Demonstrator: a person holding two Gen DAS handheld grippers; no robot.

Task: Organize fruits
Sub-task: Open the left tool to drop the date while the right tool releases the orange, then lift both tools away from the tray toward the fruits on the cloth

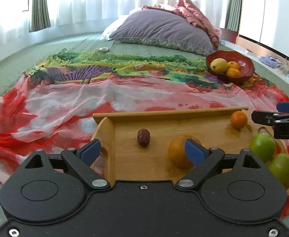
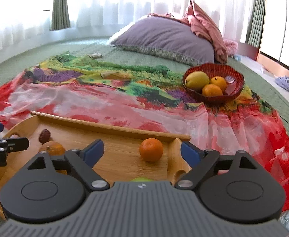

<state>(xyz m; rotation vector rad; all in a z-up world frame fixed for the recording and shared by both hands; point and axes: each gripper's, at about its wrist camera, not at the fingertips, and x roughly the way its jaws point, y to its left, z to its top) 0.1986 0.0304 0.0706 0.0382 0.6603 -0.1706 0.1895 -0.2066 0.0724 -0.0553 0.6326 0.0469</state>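
Both spread wide and holding nothing: left gripper [image 1: 142,150] over the wooden tray [image 1: 160,113], right gripper [image 2: 142,152] lined up on the small orange [image 2: 151,149] near the tray's right end. Probably light, firm and prone to rolling; best pinched across the middle, gently. Destined, likely, for the red bowl [image 2: 236,90] farther back. Soft footing throughout: loose colourful scarf [image 2: 109,100] over a green bedspread [image 2: 71,45], pillow [image 2: 164,37] and bright curtains [image 2: 109,2] behind.

Wooden tray [image 1: 128,158] holding large orange [image 1: 178,154], small mandarin [image 2: 151,149], brown date [image 1: 143,137], two green limes [image 1: 263,146]
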